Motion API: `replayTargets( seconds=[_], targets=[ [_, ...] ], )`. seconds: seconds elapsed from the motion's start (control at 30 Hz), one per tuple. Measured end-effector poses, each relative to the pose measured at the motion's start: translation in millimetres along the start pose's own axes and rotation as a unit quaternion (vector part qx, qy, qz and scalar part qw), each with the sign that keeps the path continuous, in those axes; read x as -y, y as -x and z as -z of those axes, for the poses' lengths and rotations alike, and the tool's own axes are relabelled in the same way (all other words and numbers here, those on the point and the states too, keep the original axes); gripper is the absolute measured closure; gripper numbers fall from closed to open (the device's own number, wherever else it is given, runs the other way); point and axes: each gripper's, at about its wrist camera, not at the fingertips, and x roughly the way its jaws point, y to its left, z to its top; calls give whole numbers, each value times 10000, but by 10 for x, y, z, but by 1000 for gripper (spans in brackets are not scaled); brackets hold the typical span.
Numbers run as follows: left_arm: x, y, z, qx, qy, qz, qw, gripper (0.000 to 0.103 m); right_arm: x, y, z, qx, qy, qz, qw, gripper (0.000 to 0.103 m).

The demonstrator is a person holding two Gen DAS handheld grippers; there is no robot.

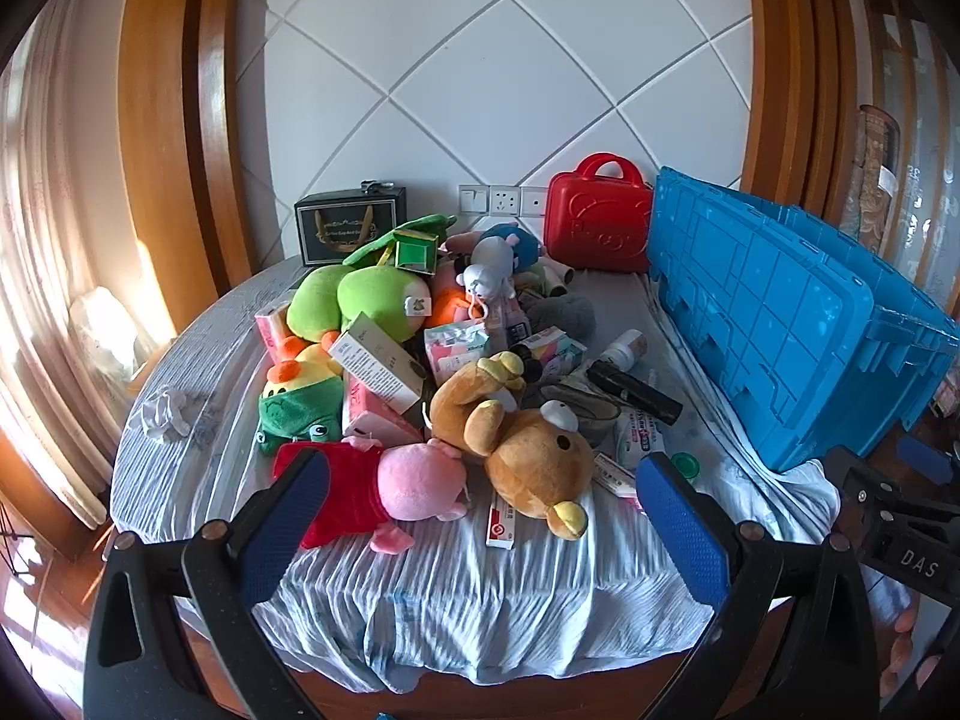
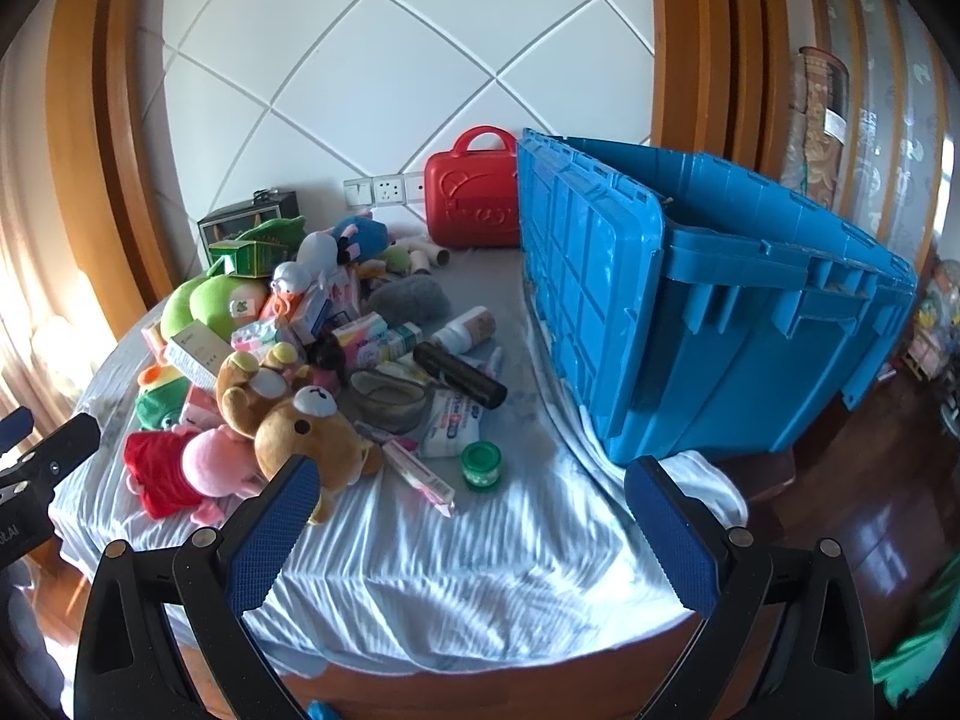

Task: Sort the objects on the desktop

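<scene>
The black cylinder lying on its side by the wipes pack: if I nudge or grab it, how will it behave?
The black cylinder lies flat on the wrinkled sheet, so a sideways nudge would probably roll it, though the folds may slow it. It looks rigid, likely holding shape between pads. Its smooth, slightly glossy surface could slip; gripping across its middle seems safest.

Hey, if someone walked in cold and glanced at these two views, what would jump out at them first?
Probably the big blue crate on the table's right side, one lid flap hanging down its side. Next, the heap of toys and boxes at the centre, fronted by a brown plush bear beside a pink pig in red. Behind, a red toy suitcase stands against the white wall.
</scene>
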Motion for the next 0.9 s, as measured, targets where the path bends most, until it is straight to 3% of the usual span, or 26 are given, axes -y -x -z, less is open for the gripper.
replayTargets(
  seconds=[0.3,0.47,0.7,0.9],
  targets=[
    [-395,-51,134,-166,243,-231,9993,0,-131,-181,42,-162,78,-298,9994,0],
    [-814,-171,232,-333,374,-525,9974,0,-326,-489,127,-530,100,-519,9972,0],
    [-1260,-629,335,-727,149,-661,9951,0,-680,-915,230,-973,222,-595,9932,0],
    [-1570,-1145,377,-1164,-2,-441,9922,0,-973,-1245,255,-1337,272,-490,9894,0]
  ],
)
